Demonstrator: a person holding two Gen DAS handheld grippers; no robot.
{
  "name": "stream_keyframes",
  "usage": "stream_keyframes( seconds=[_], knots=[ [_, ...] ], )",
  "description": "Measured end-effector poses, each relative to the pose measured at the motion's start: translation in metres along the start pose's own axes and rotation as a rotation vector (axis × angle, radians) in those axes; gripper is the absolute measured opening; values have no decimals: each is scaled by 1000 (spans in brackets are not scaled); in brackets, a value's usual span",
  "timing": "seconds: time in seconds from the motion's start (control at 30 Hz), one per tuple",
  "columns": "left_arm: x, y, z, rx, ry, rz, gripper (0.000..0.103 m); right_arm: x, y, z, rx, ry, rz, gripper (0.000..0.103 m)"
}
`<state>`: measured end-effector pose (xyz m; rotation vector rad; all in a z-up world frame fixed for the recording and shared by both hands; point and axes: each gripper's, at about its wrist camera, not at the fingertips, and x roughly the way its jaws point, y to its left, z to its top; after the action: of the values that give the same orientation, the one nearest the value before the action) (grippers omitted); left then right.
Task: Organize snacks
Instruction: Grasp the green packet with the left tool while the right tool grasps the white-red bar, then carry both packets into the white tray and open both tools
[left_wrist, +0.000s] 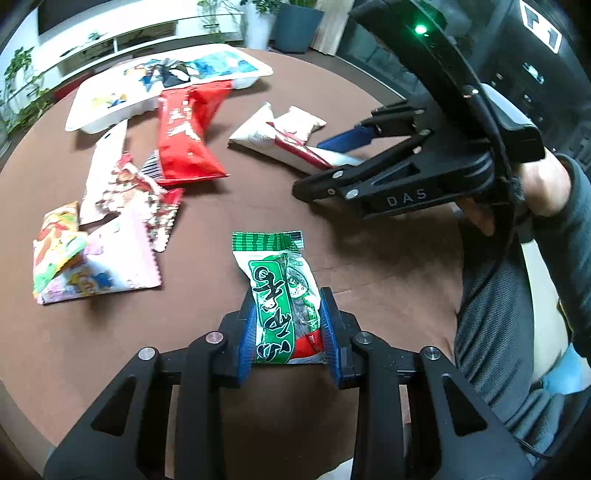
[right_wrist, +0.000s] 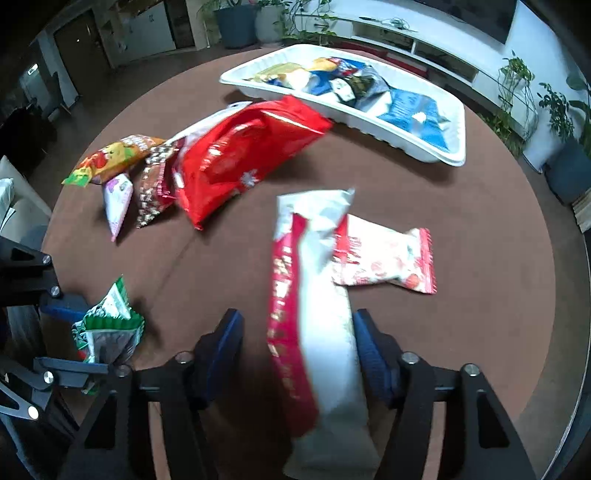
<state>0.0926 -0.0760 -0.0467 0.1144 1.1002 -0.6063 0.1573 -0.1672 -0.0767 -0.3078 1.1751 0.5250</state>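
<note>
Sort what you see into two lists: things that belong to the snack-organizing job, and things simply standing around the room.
Job: green snack packet in left tool; long white-and-red packet between right tool pads; big red bag; white tray.

Around: potted plants; white shelf unit.

A round brown table (left_wrist: 258, 206) fills the foreground. Behind it, a long white low shelf unit (right_wrist: 424, 40) stands along the wall, with green potted plants (right_wrist: 554, 110) beside it.

Glossy plastic green snack packet (left_wrist: 284, 295), matt brown table (left_wrist: 229, 206), smooth white plastic tray (right_wrist: 424, 151)
</note>
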Motion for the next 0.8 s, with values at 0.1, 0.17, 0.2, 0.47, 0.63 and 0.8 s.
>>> stream_keyframes(
  seconds=[0.1,0.17,0.2,0.47,0.63,0.8],
  knots=[
    [2,5,-4,-17,-10,0,29,-1,6,1,9,5,-2,41],
    [2,7,-6,-25,-12,-4,29,-2,6,0,28,6,-1,38],
    [2,8,-7,-29,-14,-6,29,-4,5,0,43,5,3,37],
    [-9,13,-15,-59,-42,-34,29,-19,-15,-27,223,-50,129,29],
    [-14,13,-15,-80,-62,-65,29,-40,-20,-51,327,-130,230,14],
    [-11,14,-14,-86,-58,-67,29,-38,-21,-59,366,-133,248,9]
  ],
)
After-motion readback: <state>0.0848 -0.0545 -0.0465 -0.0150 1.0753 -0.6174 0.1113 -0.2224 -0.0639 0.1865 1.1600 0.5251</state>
